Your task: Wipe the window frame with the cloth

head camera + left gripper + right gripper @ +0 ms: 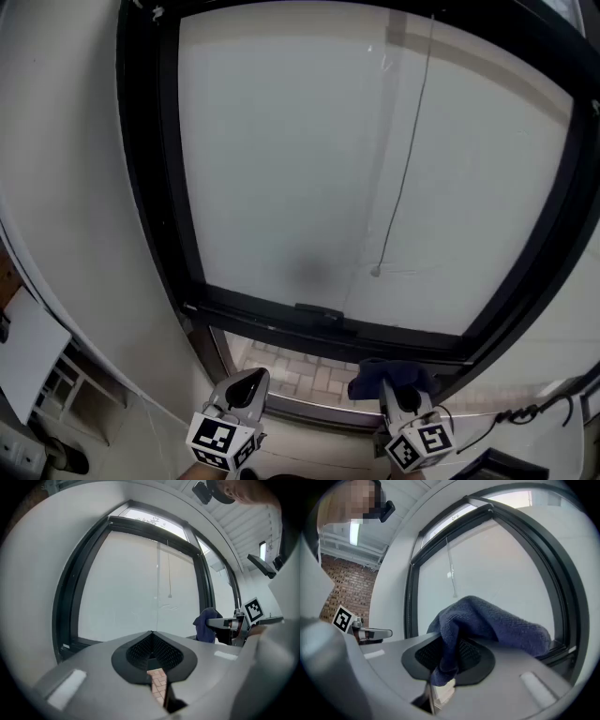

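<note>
A dark blue cloth (487, 625) is pinched in my right gripper (445, 660), which is shut on it; the cloth bunches up over the jaws. In the head view that cloth (389, 377) sits at the tip of the right gripper (401, 392), just below the black window frame (309, 323) at its bottom rail. My left gripper (246, 386) is to the left at the same height, shut and holding nothing. From the left gripper view its jaws (152, 660) meet, and the cloth (205, 624) shows at the right.
The frame (148, 150) surrounds a large frosted pane with a thin pull cord (401, 187) hanging in front. A white wall (56, 187) lies to the left. Brick paving (300, 370) shows through a lower pane. A cable (525, 412) runs at the lower right.
</note>
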`<state>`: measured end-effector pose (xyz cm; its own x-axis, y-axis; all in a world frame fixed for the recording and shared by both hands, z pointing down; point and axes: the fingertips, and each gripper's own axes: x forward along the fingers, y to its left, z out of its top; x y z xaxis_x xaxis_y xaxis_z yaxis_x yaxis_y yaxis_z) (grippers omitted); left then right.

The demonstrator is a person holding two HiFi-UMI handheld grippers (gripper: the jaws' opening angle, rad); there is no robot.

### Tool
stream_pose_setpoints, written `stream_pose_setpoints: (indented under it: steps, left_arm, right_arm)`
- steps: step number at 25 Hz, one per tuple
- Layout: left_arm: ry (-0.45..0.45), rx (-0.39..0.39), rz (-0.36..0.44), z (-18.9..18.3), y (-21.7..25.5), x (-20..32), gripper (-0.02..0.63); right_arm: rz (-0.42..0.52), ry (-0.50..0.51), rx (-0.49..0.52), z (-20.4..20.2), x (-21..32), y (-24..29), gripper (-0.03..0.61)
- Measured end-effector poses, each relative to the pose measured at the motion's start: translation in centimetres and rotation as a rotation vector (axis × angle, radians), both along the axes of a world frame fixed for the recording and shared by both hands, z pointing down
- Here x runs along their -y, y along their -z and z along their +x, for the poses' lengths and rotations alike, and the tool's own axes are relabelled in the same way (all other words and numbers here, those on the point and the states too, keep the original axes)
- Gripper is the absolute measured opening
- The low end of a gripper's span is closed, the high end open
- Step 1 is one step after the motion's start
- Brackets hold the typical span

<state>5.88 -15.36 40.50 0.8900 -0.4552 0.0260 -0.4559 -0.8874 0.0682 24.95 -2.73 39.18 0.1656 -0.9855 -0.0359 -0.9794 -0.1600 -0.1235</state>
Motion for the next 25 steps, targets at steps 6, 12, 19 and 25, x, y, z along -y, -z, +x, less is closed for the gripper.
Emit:
stream_pose_setpoints:
  steps: [6,12,19,25]
  left_arm:
    - [0.055,-0.010,0.010,-3.3,0.3,1.9,-0.006]
    - [0.136,-0.022,0.009,-7.4,0.4,3.5,-0.006]
    - [0.240,-0.035,0.012,-12.7,0.2,5.5,-0.006]
    - [0.312,-0.038,0.007,-17.4,-0.1,7.3,-0.006]
  right_arm:
    - [0.003,0.061,-0.009,-2.9,2.9,0.1,0.064]
    - [0.010,0.146,-0.011,-6.2,6.3,0.0,0.063]
    - [0.000,0.255,-0.022,-11.0,10.6,0.1,0.063]
    - [0.000,0.334,-0.032,-15.7,14.6,0.3,0.064]
